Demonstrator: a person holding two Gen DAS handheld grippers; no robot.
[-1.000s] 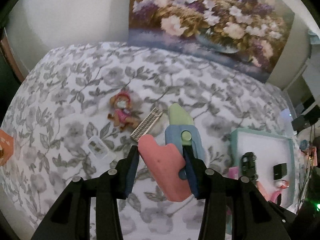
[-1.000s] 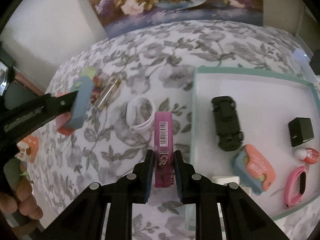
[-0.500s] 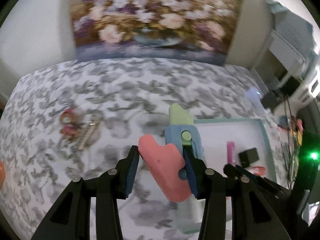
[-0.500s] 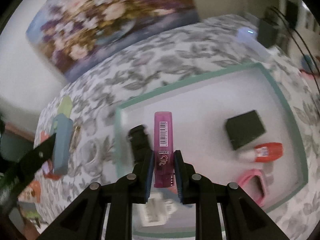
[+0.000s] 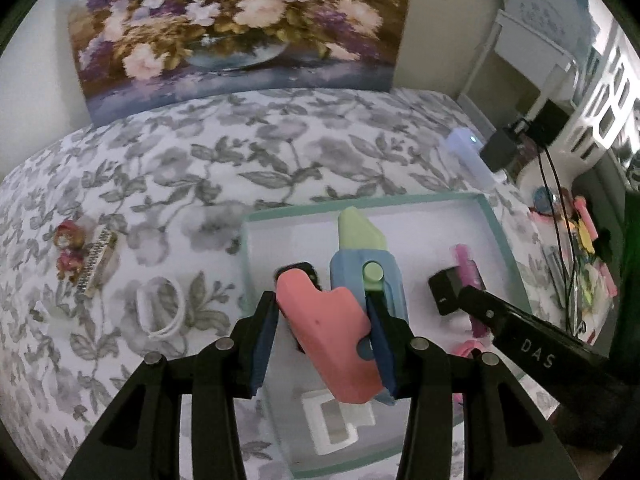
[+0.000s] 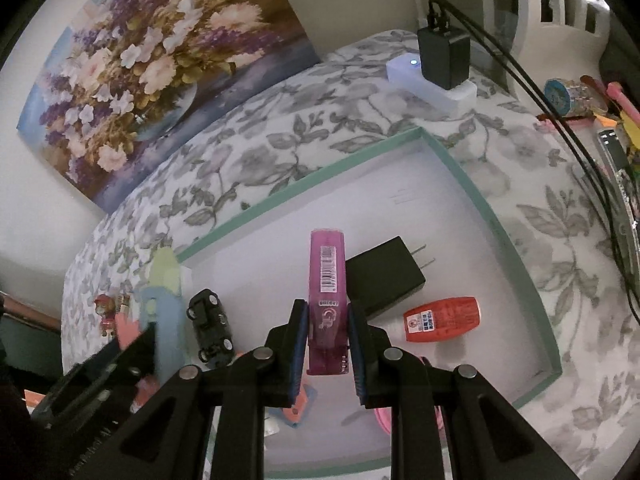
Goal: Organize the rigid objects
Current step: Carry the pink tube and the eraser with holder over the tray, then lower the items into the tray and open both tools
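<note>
My left gripper (image 5: pixel 322 338) is shut on a pink, blue and pale-green toy knife (image 5: pixel 352 280), held above the near left part of the teal-rimmed white tray (image 5: pixel 360 202). My right gripper (image 6: pixel 327 346) is shut on a magenta translucent box with a barcode (image 6: pixel 327 276), above the tray's middle (image 6: pixel 304 178). Under it lie a black plug adapter (image 6: pixel 382 276) and a red tube (image 6: pixel 440 320). A black toy car (image 6: pixel 210 326) sits at the tray's left, beside the blurred toy knife (image 6: pixel 164 280).
On the floral bedspread left of the tray lie a small figurine (image 5: pixel 68 254), a comb-like bar (image 5: pixel 96 266) and a white ring (image 5: pixel 160 312). A white power block with a black charger (image 6: pixel 436 76) and its cables stand beyond the tray. Stationery clutter (image 5: pixel 580 240) lies at the right.
Both grippers have swung right from the bedspread to over the tray, each rolling and still holding its object. The figurine and comb now lie far left.
</note>
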